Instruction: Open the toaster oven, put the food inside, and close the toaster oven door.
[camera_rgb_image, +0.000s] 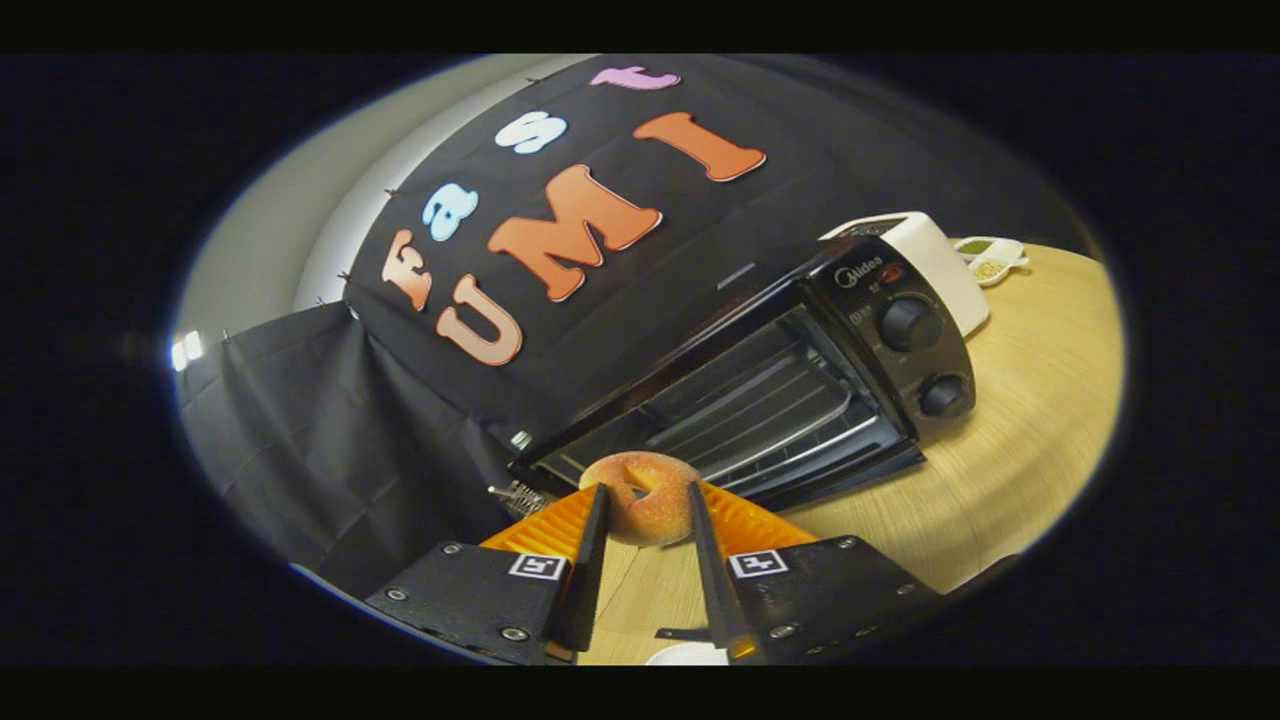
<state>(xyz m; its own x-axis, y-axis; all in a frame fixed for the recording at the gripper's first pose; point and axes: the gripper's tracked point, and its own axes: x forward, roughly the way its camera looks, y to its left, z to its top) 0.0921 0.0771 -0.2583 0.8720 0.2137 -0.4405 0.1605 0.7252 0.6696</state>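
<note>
gripper (645, 515): clamped on the doughnut (643, 497)
doughnut: just before the toaster oven (760, 390)
toaster oven: door down, rack showing, on the bench (1010, 470)

The toaster oven (790, 390) is black, with silvery wire racks inside and two black knobs on its right panel. Just beside it on the far right stands a white appliance (930, 260). Farther right, a small white dish (990, 258) holds green and yellowish contents. The donut (645, 497), pressed between the gripper (645, 500) fingers, is golden tan with a pale sugary speckle. The table (1030, 440) is light wood with fine grain. The gripper mounts carry black-and-white square markers (757, 563).
</note>
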